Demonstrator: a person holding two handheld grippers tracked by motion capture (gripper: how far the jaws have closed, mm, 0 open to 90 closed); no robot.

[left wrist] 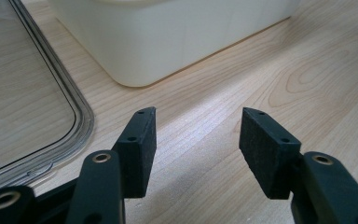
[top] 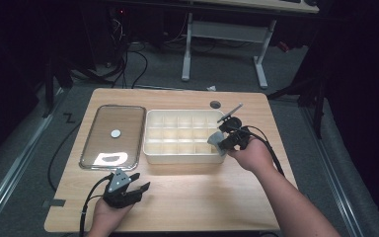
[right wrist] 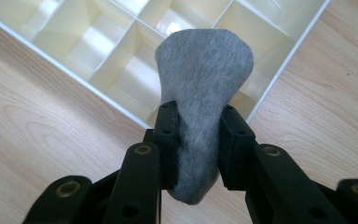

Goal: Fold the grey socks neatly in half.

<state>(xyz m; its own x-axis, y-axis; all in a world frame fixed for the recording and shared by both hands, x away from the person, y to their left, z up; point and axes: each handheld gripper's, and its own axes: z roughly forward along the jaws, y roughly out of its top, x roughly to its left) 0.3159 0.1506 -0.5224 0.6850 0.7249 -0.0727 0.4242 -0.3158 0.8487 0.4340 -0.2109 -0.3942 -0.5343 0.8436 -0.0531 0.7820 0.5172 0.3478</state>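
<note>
A folded grey sock [right wrist: 200, 98] is pinched between the black jaws of my right gripper [right wrist: 196, 121], which is shut on it. That gripper [top: 222, 140] hovers over the near right corner of a cream compartment box [top: 150, 148]; the sock [top: 216, 139] hangs above the box's corner cells [right wrist: 135, 74]. My left gripper [top: 137, 183] rests near the table's front edge, below a clear lid [top: 90, 148]. Its jaws stand open with only bare wood between them [left wrist: 196, 140]. The box's wall [left wrist: 168, 42] and the lid's rim [left wrist: 81, 112] lie just ahead of it.
The clear lid has a small white disc [top: 115, 133] at its middle and lies left of the box. A round grommet hole [top: 215, 104] sits at the table's far edge. Beyond the wooden table [top: 187, 197] stands a white desk frame [top: 260, 64] with cables on the floor.
</note>
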